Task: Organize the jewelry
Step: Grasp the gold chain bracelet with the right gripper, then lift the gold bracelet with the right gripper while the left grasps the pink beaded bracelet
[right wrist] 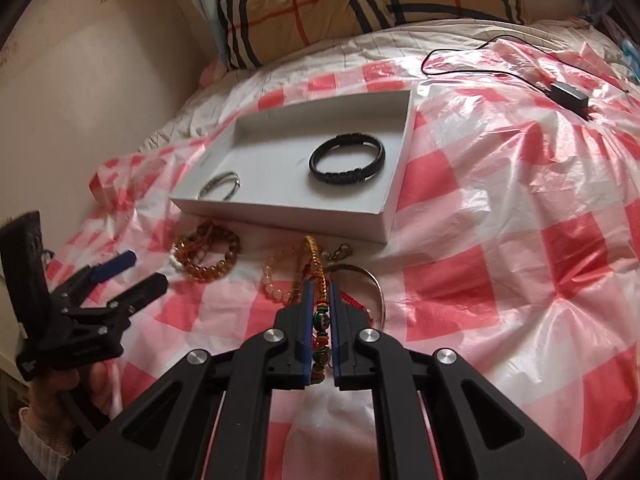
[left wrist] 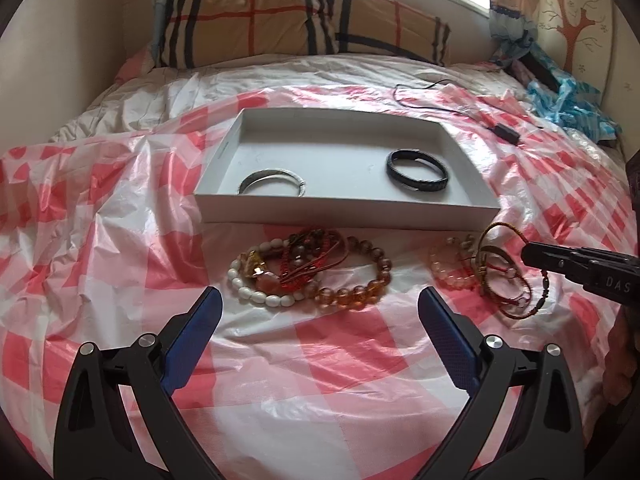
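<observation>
**Braided cord pinched in your right tool**

Black and blue, your right tool [right wrist: 320, 292] is clenched on a yellow-and-red braided bracelet [right wrist: 314, 264] with coloured beads, which runs up between the pads. Your left tool [left wrist: 320, 300] is spread wide with nothing between its fingers, hovering over the red-and-white checked plastic sheet [left wrist: 340, 360] that covers the bed.

Just beyond the left tool lies a tangle of beaded bracelets [left wrist: 308, 276]: white, amber and red cord. To its right sits a second heap of pink beads and thin bangles [left wrist: 480, 268], near the right tool.

Farther on, a shallow white box [left wrist: 344, 210] holds a silver bangle [left wrist: 272, 182] at its left and a black braided bracelet [left wrist: 418, 170] at its right, well apart. Behind it lie a black cable [left wrist: 460, 108] and a plaid pillow [left wrist: 300, 20].
</observation>
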